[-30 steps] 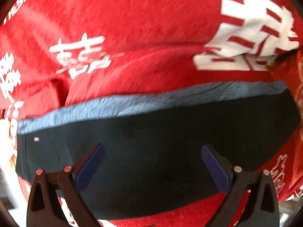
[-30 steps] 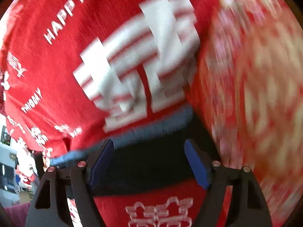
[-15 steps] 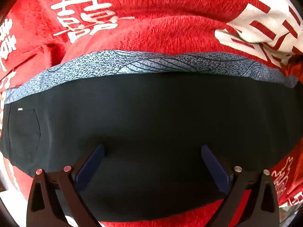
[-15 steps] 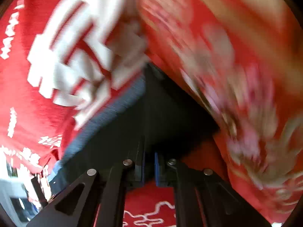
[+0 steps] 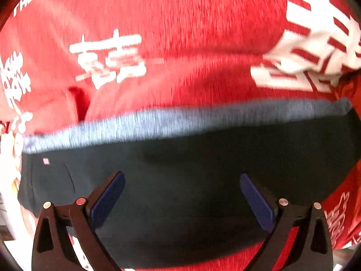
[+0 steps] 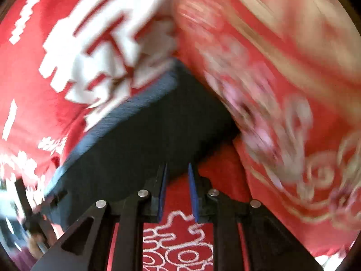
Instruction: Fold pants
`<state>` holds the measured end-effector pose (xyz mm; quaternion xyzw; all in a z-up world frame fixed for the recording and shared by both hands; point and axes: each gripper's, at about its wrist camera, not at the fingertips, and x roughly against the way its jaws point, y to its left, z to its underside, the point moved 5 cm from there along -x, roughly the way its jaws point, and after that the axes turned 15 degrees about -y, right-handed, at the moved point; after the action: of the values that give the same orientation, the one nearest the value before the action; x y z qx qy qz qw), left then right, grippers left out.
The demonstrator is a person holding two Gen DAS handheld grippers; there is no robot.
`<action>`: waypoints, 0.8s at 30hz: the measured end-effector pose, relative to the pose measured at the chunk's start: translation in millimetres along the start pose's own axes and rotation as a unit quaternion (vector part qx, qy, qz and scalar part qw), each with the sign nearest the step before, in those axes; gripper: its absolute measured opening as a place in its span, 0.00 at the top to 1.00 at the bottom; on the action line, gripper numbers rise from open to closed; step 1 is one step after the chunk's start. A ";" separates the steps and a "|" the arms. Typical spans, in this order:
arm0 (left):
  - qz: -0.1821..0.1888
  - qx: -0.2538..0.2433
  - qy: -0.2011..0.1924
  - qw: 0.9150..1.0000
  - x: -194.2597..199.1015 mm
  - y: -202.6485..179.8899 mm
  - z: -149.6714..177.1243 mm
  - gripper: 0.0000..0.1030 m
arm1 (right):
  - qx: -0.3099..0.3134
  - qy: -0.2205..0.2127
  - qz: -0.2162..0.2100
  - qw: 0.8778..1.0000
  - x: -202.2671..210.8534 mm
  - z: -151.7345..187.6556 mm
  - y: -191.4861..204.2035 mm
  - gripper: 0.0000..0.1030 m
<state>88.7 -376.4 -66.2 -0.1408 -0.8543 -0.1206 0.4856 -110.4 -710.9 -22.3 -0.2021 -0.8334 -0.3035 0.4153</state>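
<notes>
The dark navy pants lie folded flat on a red cloth, with a grey-blue patterned band along their far edge. My left gripper hovers over the middle of the pants, jaws wide open and empty. In the right wrist view the pants run from the lower left to a corner at centre. My right gripper is at their near edge with the jaws a narrow gap apart; the red cloth shows between the blue pads, and they hold nothing.
A red cloth with white characters covers the surface under and beyond the pants. A second red fabric with pale swirl patterns rises on the right. Clutter shows at the lower left edge.
The left gripper pulled back from the pants, staying open. The right gripper shut at the pants' edge half a second ago and has since parted slightly and backed off the edge.
</notes>
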 end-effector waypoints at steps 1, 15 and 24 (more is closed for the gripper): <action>-0.005 0.003 -0.005 1.000 -5.4 -0.6 -10.0 0.00 | 0.025 -0.005 -0.009 1.000 -3.4 -9.2 11.7 0.78; 0.011 0.015 0.043 0.999 -23.3 -27.4 28.1 0.00 | 0.012 0.034 0.019 0.999 -56.6 -25.8 -0.3 0.74; 0.006 0.003 0.038 0.999 33.6 16.6 64.9 0.00 | -0.071 0.114 -0.109 0.985 -27.0 67.1 66.5 0.51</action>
<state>26.6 -334.5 -68.4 -0.1396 -0.8350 -0.1204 0.5185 -93.9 -619.1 -53.4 -0.1027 -0.7743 -0.4261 0.4564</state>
